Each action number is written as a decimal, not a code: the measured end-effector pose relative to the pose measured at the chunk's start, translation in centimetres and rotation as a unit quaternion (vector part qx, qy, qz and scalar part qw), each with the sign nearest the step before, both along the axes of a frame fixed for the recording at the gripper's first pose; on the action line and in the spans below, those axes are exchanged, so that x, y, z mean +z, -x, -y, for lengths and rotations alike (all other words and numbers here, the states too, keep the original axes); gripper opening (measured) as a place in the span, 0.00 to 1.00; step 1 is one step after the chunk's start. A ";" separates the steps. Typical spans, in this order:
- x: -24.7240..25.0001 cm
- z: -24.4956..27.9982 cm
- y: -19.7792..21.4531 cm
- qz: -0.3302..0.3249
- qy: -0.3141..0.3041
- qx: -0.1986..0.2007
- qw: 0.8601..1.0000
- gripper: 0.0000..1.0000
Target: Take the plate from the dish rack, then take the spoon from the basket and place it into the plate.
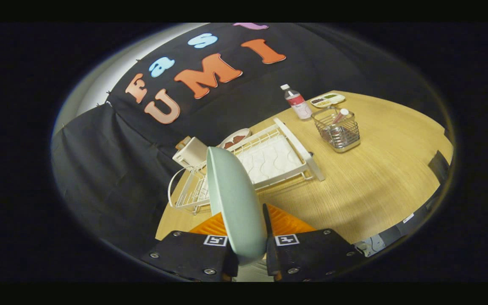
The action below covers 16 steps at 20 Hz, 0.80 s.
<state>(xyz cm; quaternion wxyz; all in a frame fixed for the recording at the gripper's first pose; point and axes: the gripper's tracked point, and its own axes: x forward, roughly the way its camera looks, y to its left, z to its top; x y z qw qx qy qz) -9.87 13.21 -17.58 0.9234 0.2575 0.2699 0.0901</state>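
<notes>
Between the fingers (250, 250) stands the plate (235, 203), on its edge, and both fingers squeeze it tight. It is lifted just above the rack (269, 159), which sits on the desk (375, 182). Beyond the rack, off to the right, is the basket (340, 132). The spoon (339, 116) pokes up out of it, handle up. A bottle (298, 101) stands just behind the basket. I think the plate must go down flat on the desk near the rack first, then the fingers can go for the spoon.

Wooden table (375, 178) beyond the fingers. Carried rack (269, 159), wire basket (340, 129), bottle (297, 101), small tray (328, 99), well ahead.
</notes>
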 end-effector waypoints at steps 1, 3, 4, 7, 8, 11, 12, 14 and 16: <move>-0.9 -0.1 0.1 -0.008 -0.008 0.000 1.000 0.26; -2.9 -0.4 0.6 -0.028 -0.025 0.002 0.999 0.26; -3.7 -0.5 0.5 -0.037 -0.030 0.001 0.999 0.26; -5.4 -0.6 0.2 -0.054 -0.043 -0.007 0.998 0.26; -5.6 -0.6 0.3 -0.060 -0.045 -0.006 0.997 0.26; -6.4 -1.1 0.2 -0.072 -0.058 -0.008 0.996 0.28; -6.7 -1.1 0.1 -0.073 -0.050 -0.008 0.996 0.29; -7.0 -0.4 -0.2 -0.071 -0.026 -0.015 0.997 0.34; -7.6 0.9 -1.1 -0.076 -0.011 -0.038 0.996 0.42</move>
